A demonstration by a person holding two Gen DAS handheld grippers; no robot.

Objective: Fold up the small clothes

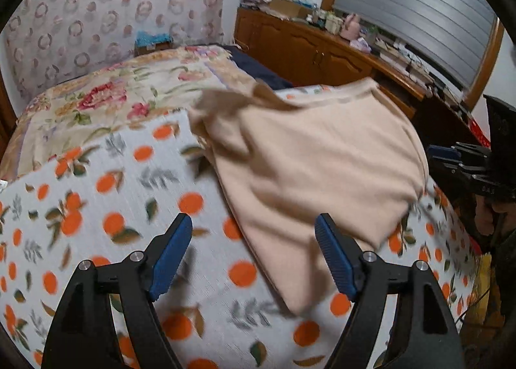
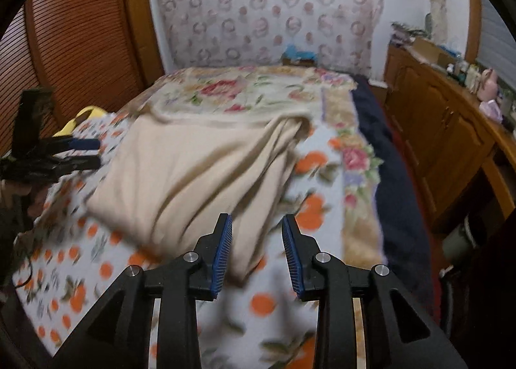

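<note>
A beige garment (image 1: 316, 162) lies folded over on the orange-print sheet (image 1: 106, 208), with a rumpled end toward the floral blanket. My left gripper (image 1: 253, 220) hovers open and wide just before its near edge, nothing pressed between the blue pads (image 1: 171, 256). In the right wrist view the same garment (image 2: 193, 175) spreads ahead. My right gripper (image 2: 257, 219) stands open with a narrower gap at the garment's near corner, pads touching nothing. Each gripper shows in the other's view: the right gripper (image 1: 458, 156) at the garment's right side, the left gripper (image 2: 84, 150) at its left side.
A floral blanket (image 1: 129, 88) covers the far half of the bed, with navy bedding (image 2: 396, 182) along its side. A wooden dresser (image 1: 309, 46) loaded with clutter runs by the window. A louvred wooden door (image 2: 80, 30) stands on the other side. A yellow item (image 2: 80, 117) lies at the bed's edge.
</note>
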